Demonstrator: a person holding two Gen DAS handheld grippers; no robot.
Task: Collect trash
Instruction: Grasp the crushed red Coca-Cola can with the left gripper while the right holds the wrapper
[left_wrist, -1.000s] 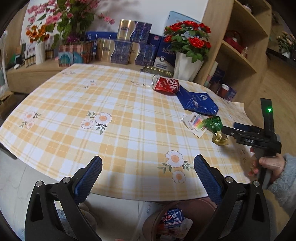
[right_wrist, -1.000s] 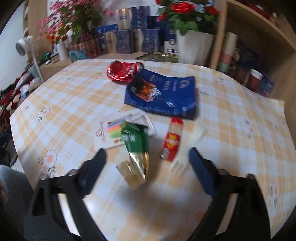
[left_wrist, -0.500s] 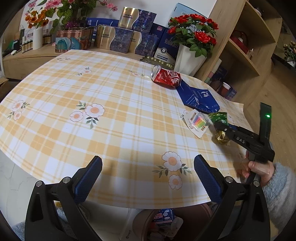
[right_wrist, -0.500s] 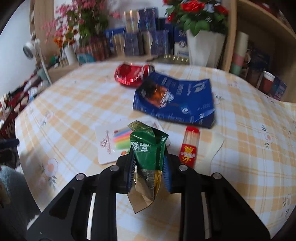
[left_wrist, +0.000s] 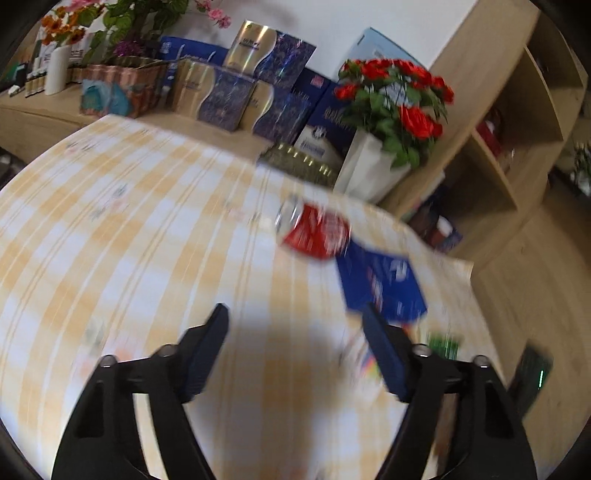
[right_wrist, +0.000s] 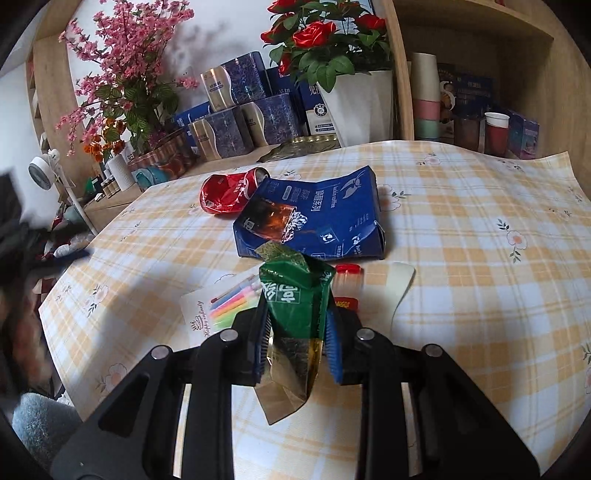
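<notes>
The right gripper was clamped on a green wrapper, pads pressing both its sides, the wrapper upright between them with its gold lower end hanging below the jaws. Just ahead of this gripper lay a candle card to the left and a red tube to the right. Farther ahead lay a blue pouch, and beyond it a crushed red can, all on the checked table.

The left gripper hovered over the table, its jaws parted and just closing, with nothing between them. The can lay ahead of it, the pouch ahead to its right. That view was blurred.
</notes>
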